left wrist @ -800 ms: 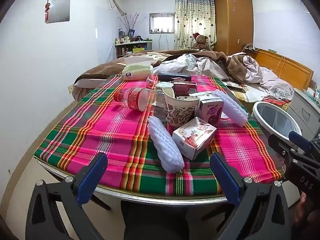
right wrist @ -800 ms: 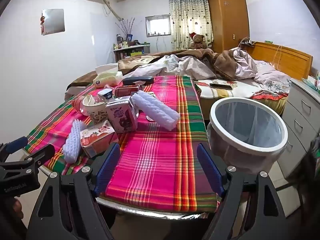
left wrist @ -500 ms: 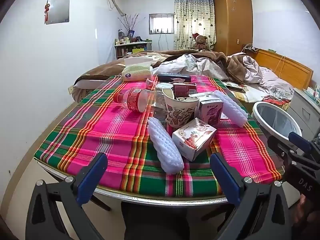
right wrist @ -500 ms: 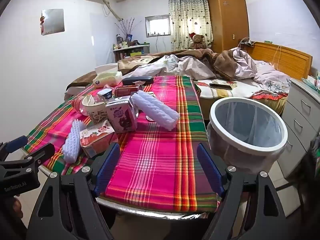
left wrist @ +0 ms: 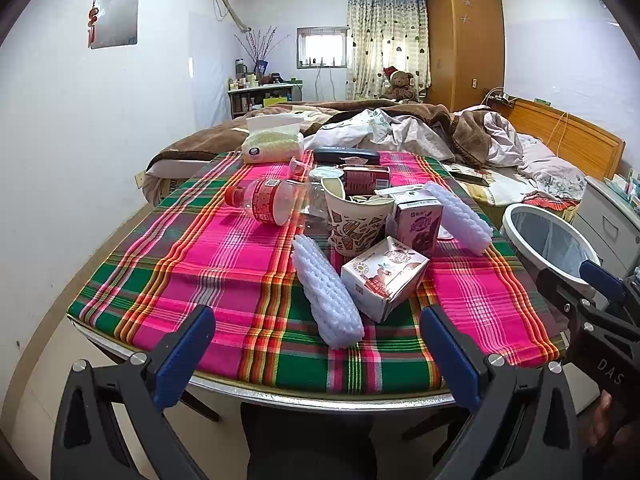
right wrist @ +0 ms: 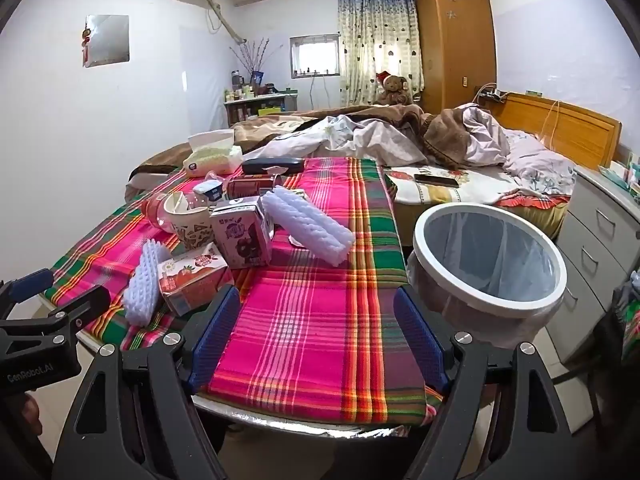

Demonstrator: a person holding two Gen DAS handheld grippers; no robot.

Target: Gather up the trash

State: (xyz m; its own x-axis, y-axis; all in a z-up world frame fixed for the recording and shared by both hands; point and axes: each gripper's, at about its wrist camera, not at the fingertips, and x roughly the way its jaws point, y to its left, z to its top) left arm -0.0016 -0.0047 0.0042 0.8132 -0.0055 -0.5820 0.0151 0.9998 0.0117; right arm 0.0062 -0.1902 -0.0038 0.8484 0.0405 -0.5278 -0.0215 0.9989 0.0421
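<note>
Trash lies in a cluster on the plaid tablecloth point(left wrist: 224, 264): a strawberry milk carton point(left wrist: 384, 276), a purple carton point(left wrist: 418, 224), a paper cup point(left wrist: 356, 220), a plastic bottle point(left wrist: 268, 200) on its side and two white foam sleeves point(left wrist: 326, 292) point(left wrist: 456, 216). The white-rimmed bin point(right wrist: 488, 256) stands off the table's right edge. My left gripper point(left wrist: 318, 344) is open and empty at the near table edge, in front of the foam sleeve. My right gripper point(right wrist: 316, 340) is open and empty over the near right of the table, left of the bin.
A tissue pack point(left wrist: 272, 144), a dark case point(left wrist: 346, 155) and a can point(left wrist: 366, 178) lie at the table's far end. A bed with bedding point(right wrist: 440, 140) is behind the table, and a drawer unit point(right wrist: 600, 224) stands at the right.
</note>
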